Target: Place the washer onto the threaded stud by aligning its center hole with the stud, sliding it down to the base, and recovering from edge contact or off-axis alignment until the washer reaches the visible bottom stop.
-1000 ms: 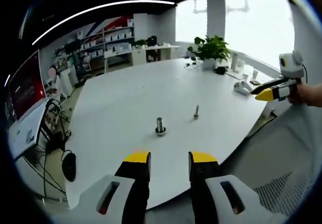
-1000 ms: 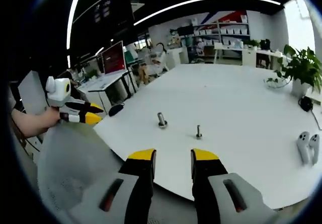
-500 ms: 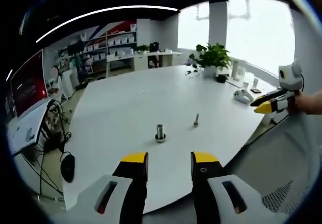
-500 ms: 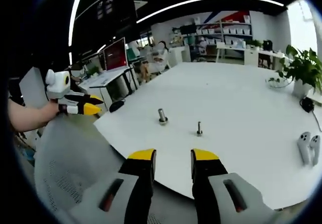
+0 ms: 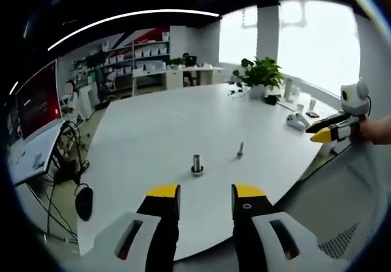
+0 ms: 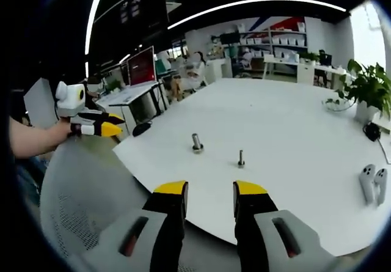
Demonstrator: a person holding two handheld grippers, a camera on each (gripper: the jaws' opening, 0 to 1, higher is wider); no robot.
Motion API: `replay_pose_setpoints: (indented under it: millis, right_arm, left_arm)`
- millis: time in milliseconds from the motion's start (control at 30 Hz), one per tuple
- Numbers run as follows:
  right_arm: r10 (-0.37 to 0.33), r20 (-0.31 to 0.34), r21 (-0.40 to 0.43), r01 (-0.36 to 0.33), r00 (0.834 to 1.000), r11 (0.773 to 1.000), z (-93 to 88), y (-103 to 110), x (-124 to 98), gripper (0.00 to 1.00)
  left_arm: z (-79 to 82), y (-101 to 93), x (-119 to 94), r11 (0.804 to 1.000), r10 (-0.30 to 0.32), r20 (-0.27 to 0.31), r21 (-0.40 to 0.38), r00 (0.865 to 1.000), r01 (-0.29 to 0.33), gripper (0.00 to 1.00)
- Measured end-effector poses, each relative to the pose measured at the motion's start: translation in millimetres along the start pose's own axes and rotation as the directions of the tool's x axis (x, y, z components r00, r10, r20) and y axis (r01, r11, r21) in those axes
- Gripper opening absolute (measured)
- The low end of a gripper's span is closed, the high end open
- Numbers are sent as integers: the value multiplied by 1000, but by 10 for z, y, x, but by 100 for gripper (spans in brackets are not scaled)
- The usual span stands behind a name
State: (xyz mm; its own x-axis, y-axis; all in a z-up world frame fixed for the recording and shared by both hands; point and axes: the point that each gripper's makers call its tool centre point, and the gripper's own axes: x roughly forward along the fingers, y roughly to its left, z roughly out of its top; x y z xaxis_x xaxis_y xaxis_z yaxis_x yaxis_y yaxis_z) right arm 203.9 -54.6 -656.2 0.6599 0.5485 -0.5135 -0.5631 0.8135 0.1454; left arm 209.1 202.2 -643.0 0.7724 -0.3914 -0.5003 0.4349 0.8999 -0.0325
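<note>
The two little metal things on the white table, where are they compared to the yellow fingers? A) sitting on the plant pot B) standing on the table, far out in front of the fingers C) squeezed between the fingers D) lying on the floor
B: the thicker metal piece and the thin stud stand upright on the white table, well ahead of the left gripper and right gripper, whose fingers hold nothing.

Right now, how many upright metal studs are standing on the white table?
2. A thicker stud stands nearer the table's front edge, left of a thinner stud in the left gripper view. None seems hidden on the table.
</note>
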Motion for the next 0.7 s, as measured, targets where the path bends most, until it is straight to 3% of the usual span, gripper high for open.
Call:
replay_pose_setpoints:
  millis: [133,700]
  right_arm:
    - [1,-2,16,-1,1000,1000,-17,-13,10,36]
    - [-11,17,10,11,1000,1000,25,-33,-10,34]
  left_arm:
    - [31,15,-7,1000,8,12,-2,1000,-8,30]
    - [-43,1,30,1000,5,-27,12,1000,-5,29]
